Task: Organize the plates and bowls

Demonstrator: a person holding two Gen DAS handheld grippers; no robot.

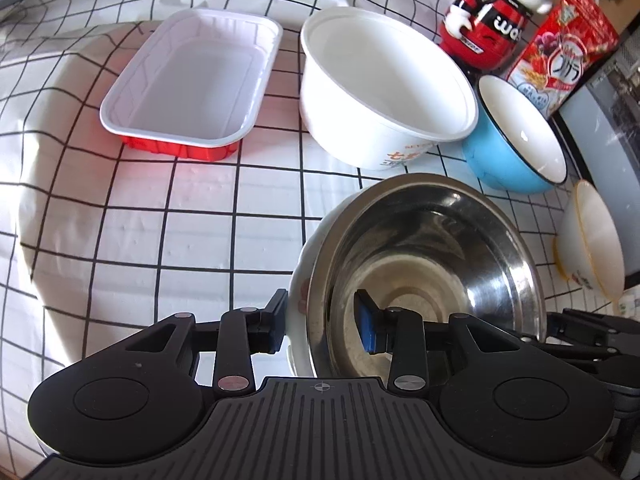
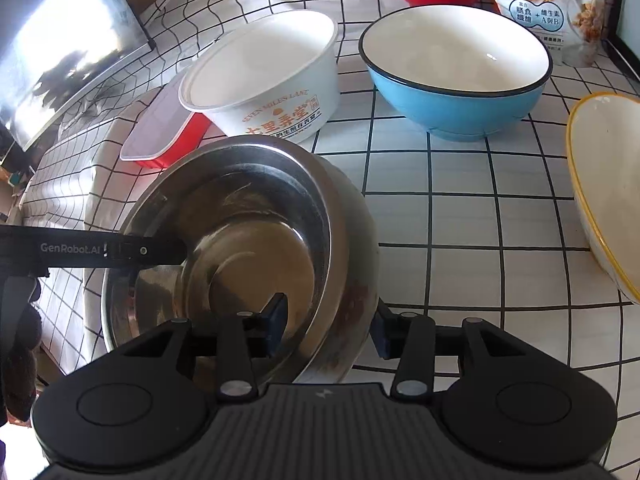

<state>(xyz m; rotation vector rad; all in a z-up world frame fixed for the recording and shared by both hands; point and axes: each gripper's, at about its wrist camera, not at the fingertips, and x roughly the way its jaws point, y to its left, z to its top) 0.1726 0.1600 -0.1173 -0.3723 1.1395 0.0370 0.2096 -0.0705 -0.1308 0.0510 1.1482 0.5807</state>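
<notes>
A steel bowl (image 1: pixel 432 264) (image 2: pixel 248 240) sits nested inside a white patterned bowl (image 1: pixel 298 292) (image 2: pixel 360 280) on the checked cloth. My left gripper (image 1: pixel 322 322) is shut on the stack's near-left rim, one pad against the white outer wall and the blue pad inside the steel. My right gripper (image 2: pixel 328 328) is shut on the opposite side of the stack in the same way. One of the left fingers (image 2: pixel 160 250) reaches in over the steel bowl from the left in the right wrist view. Part of the right gripper's body shows at the lower right edge of the left wrist view.
Behind the stack stand a white tray with red sides (image 1: pixel 192 80) (image 2: pixel 160 136), a white paper bowl (image 1: pixel 380 88) (image 2: pixel 272 76) and a blue bowl (image 1: pixel 516 148) (image 2: pixel 460 92). A yellow-rimmed bowl (image 1: pixel 592 236) (image 2: pixel 608 192) lies right. A toy figure (image 1: pixel 492 20) and cereal bag (image 2: pixel 552 0) stand at the back.
</notes>
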